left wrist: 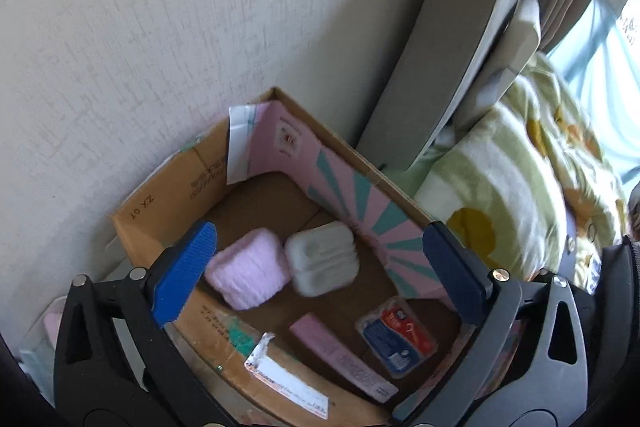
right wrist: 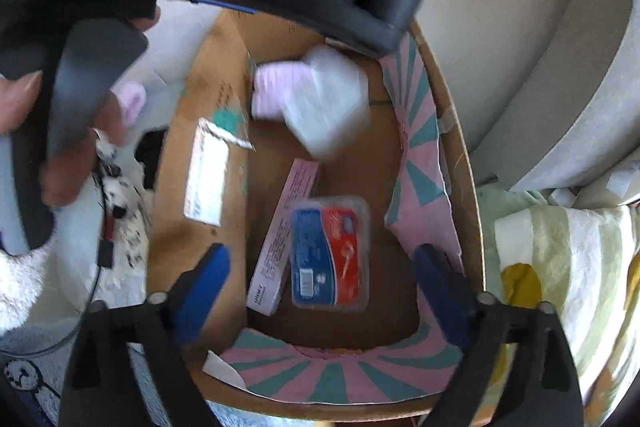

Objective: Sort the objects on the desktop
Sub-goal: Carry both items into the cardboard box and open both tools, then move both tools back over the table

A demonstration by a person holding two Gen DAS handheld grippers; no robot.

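Both sets of jaws gape wide and carry nothing: the left gripper (left wrist: 316,267) hangs over the far half of the cardboard box (left wrist: 160,203), the right gripper (right wrist: 320,279) over the near half. Down on the box floor lie four things: a pink fluffy bundle (left wrist: 248,269) touching a white ribbed pack (left wrist: 322,259), and nearer, a slim pink carton (right wrist: 286,235) just beside a blue-and-red plastic packet (right wrist: 330,253). My read: the bundle is soft and light and will squash, so pinch it across the middle; the white pack looks slick and crinkly; the carton is stiff, best taken across its narrow sides. Seen from the right wrist, carton and packet both run lengthwise, away from the camera, the carton leaning slightly right at its far end. Beside the box, a striped quilt (left wrist: 520,187).
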